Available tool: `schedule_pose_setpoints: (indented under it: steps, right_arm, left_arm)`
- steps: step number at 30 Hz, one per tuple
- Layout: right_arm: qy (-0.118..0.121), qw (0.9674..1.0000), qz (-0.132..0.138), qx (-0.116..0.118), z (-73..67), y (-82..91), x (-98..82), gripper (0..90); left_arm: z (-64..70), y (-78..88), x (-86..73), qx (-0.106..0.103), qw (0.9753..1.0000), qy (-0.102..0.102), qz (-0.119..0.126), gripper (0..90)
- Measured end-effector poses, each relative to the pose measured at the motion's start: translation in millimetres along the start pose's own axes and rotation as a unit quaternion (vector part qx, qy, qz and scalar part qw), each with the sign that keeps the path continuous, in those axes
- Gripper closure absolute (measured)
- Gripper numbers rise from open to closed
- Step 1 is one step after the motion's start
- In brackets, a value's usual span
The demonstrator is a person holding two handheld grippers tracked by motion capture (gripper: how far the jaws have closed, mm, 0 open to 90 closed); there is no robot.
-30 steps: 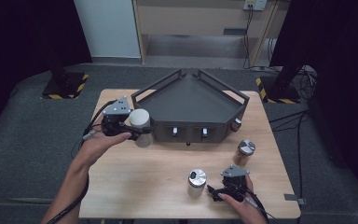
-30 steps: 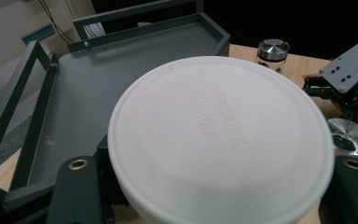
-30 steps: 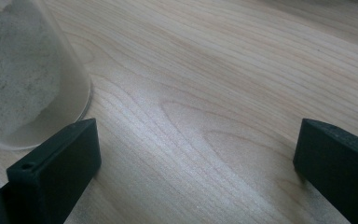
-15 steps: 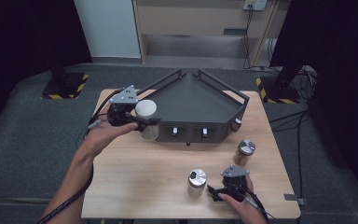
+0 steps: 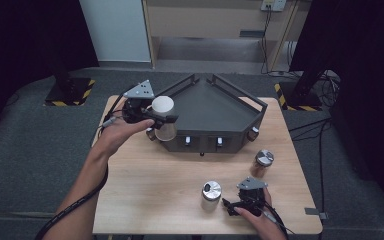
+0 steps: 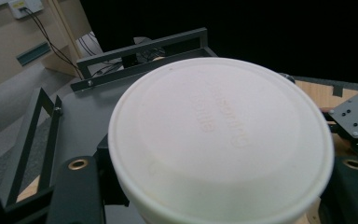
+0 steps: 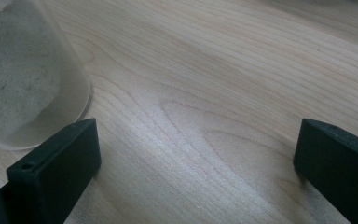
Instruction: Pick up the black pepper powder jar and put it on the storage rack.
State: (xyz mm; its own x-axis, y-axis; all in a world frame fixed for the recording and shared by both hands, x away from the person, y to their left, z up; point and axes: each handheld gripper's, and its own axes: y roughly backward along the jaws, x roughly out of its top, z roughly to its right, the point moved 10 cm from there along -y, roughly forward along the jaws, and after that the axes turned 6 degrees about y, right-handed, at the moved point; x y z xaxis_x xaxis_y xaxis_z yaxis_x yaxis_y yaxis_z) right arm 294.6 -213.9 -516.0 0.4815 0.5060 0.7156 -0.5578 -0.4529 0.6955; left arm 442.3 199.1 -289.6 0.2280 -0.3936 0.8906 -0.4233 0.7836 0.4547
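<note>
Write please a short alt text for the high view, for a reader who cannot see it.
A person's left tool holds a jar with a white lid at the left corner of a dark angular tray on a wooden table. The right tool rests open on the table near the front edge, beside two jars with metal lids.

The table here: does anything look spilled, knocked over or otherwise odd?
Nothing stands out. The two metal-capped jars stand upright on the table, nothing is spilled, and the left gripper holds the white-lidded jar upright by the dark tray.
</note>
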Motion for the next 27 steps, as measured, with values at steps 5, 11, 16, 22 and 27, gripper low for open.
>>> schedule_pose_setpoints:
  steps: [5,11,16,22,27]
  right_arm:
    - [0.0,1.0,0.0,0.0,-0.1,0.1,0.0,0.6]
    - [0.0,1.0,0.0,-0.001,-0.1,0.1,0.0,0.6]
    - [0.001,1.0,0.0,-0.001,0.0,0.1,0.0,0.6]
    - [0.0,1.0,0.0,-0.001,0.0,0.1,-0.1,0.6]
    - [0.0,1.0,0.0,-0.001,0.0,0.1,-0.1,0.6]
  left_arm:
    - [-6.4,-3.3,2.6,0.003,1.0,0.001,0.004,32.6]
    - [-15.4,-5.4,8.1,0.011,0.9999,0.002,0.003,32.6]
    - [-21.6,-6.1,13.0,0.017,0.9998,0.004,0.005,32.6]
    - [-28.8,-11.0,19.0,0.02,0.9998,0.005,0.006,32.6]
    - [-34.2,-17.7,21.0,0.019,0.9998,0.007,0.004,32.6]
